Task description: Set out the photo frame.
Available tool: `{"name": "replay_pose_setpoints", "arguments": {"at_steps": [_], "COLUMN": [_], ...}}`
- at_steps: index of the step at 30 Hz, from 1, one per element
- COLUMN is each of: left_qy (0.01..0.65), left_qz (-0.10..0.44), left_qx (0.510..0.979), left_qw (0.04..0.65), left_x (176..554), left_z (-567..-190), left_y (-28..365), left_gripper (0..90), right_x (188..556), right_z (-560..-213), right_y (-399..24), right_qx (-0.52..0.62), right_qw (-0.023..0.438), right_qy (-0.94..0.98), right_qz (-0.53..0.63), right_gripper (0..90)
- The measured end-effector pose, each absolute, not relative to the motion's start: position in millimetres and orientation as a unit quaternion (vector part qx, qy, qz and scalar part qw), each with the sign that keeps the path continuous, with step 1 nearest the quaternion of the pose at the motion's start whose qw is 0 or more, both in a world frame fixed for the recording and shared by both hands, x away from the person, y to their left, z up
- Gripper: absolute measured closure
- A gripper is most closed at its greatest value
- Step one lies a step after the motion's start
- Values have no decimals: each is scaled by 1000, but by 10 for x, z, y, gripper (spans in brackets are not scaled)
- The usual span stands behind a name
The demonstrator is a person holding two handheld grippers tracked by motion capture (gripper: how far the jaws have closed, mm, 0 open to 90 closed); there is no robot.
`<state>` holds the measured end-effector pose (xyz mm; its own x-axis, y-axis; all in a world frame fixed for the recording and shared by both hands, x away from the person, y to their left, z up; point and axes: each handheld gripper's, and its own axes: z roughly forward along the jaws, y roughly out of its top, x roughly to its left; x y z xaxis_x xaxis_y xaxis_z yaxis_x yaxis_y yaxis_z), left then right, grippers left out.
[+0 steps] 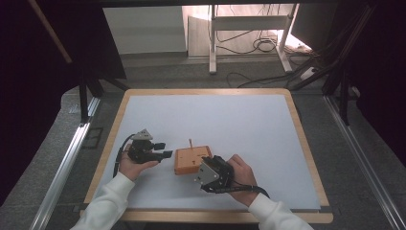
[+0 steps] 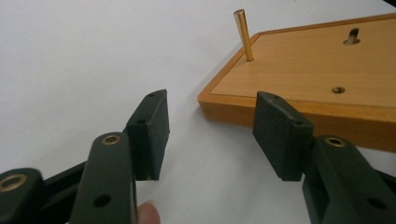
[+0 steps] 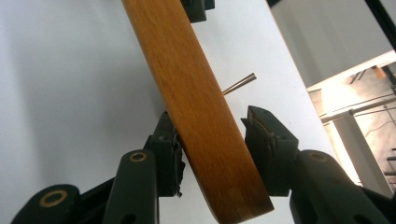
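The wooden block [image 1: 192, 160] sits in the lower middle of the high view, on the white table [image 1: 215, 120], with a thin brass pin [image 1: 190, 143] standing upright near its far edge. It lies between the two hands, and the right gripper [image 1: 203, 173] is the closer one, at the block's lower right corner.

In the right gripper view the block's edge [image 3: 201, 116] runs as a long slanted bar from the upper left of the frame down to the lower middle, passing straight between the jaws. The left-hand pad [image 3: 168, 154] seems to touch the wood; the right-hand pad [image 3: 266, 140] stands a little off it, so the jaws are at a middling width around the block, not yet clamped on it (the pin [image 3: 239, 84] pokes out behind the edge, upper centre).

The left gripper [image 1: 163, 149] is just beside the block's left side in the high view. In its own view the jaws stand wide and hold nothing, with the block's near corner [image 2: 219, 105] ahead of them toward the right of the frame, behind the right-hand pad [image 2: 280, 135]. My guess is that the coming grip hinges on the right jaws closing across the block's thickness
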<state>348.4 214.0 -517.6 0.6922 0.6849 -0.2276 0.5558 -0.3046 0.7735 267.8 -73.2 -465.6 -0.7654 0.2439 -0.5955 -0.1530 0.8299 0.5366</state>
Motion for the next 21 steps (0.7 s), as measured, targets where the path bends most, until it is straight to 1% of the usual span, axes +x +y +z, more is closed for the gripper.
{"name": "replay_pose_setpoints", "arguments": {"at_steps": [9,12,21], "left_qy": [380,381,384], "left_qz": [87,87,90], "left_qx": [809,808,808], "left_qw": [441,441,437], "left_x": [3440,3438,3449], "left_z": [-5149,-5147,-5169], "left_y": [2143,2154,2159], "left_gripper": [436,434,434], "right_x": [2780,2810,2954], "right_z": [-4542,-4511,-4393], "right_y": [-684,-662,-596], "right_qx": [12,4,-7], "right_qw": [327,331,318], "right_qy": [903,902,907], "right_qz": [280,276,275], "right_gripper": [617,640,674]}}
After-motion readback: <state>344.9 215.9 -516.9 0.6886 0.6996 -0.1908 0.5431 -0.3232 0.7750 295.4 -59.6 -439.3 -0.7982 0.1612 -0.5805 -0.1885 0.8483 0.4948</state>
